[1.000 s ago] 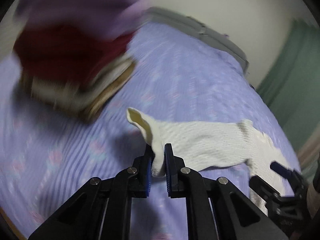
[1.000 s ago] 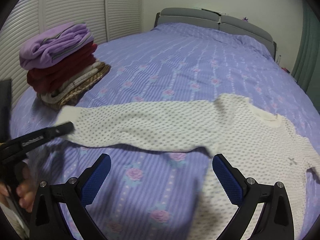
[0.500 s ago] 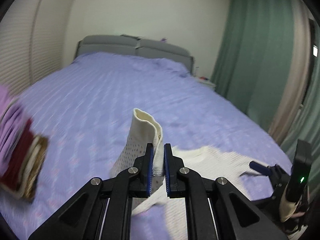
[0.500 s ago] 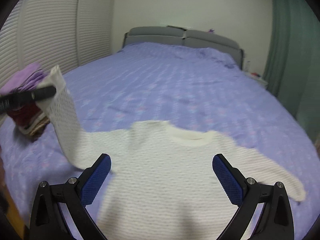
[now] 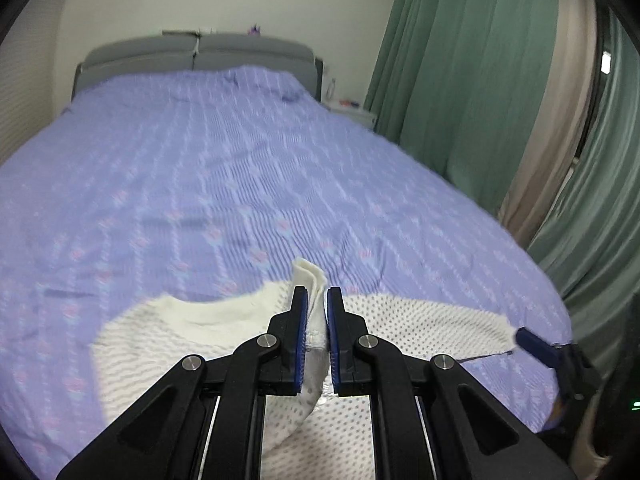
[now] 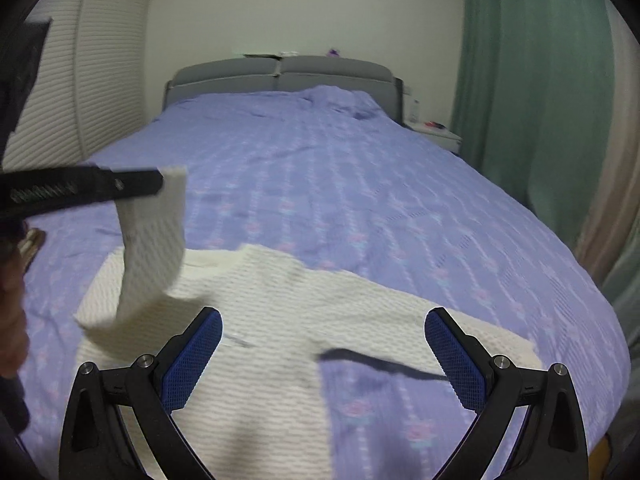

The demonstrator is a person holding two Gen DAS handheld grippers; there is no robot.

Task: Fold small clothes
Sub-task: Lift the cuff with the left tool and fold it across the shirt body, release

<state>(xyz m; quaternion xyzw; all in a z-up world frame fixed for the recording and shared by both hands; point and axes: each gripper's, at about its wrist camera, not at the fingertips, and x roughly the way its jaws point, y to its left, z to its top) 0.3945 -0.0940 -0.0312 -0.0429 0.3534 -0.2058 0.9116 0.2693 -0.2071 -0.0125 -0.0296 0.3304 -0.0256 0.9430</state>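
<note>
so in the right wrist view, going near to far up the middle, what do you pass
right tool, open → white sweater lying on the bed → bare purple bedspread → grey headboard → pale wall

A cream sweater (image 6: 256, 320) with a dotted knit lies on a lilac bedspread (image 6: 360, 200) striped pale and sprigged with pink roses, beneath a grey headboard (image 6: 280, 72), green curtains (image 5: 460, 80) at right, and black grippers with blue-padded fingers (image 6: 192, 360).
</note>
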